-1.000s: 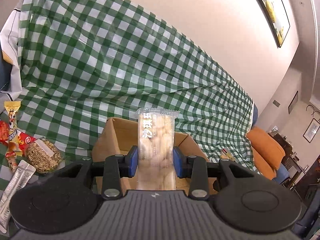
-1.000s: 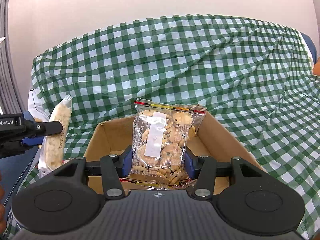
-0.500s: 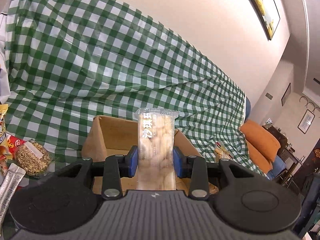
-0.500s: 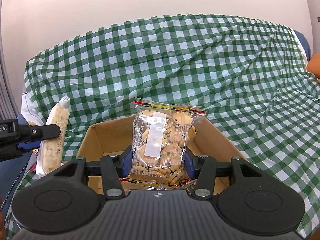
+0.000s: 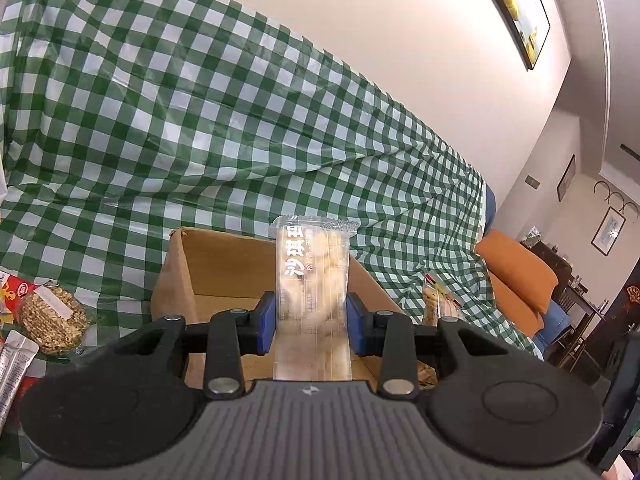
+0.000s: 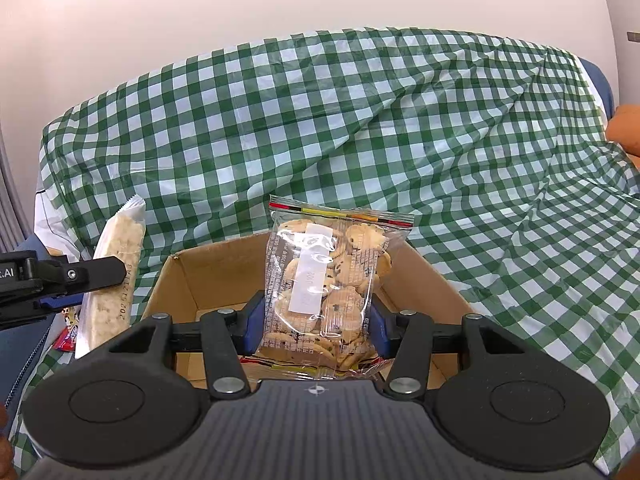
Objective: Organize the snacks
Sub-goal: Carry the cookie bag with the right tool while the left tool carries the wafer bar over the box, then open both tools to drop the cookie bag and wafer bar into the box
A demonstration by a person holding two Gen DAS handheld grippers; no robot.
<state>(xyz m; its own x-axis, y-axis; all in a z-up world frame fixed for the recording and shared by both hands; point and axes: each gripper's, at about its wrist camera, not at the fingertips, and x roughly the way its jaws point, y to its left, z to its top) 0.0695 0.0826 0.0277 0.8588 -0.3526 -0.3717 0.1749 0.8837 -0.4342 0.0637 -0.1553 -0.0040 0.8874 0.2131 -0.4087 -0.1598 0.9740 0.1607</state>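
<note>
The cloth (image 6: 360, 120) is thin green-checked plastic sheeting, creased, with a faint sheen. The box (image 6: 208, 276), centre frame, is plain matt brown cardboard. The cookie bag (image 6: 332, 280) is clear, glossy, crinkled film with a white paper label. The bar wrapper (image 5: 312, 280) is frosted, semi-clear plastic. Each gripper (image 6: 318, 320) is matt black plastic, with blue rubbery pads (image 6: 254, 324) and dull metal rivets (image 6: 224, 385).

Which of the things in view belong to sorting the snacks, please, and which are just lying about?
For the job:
- cardboard box
- pastry bar in the left gripper
- cookie bag in the right gripper
- loose snacks beside the box

Lying about:
- checked cloth
- orange cushion
- wall picture
</note>
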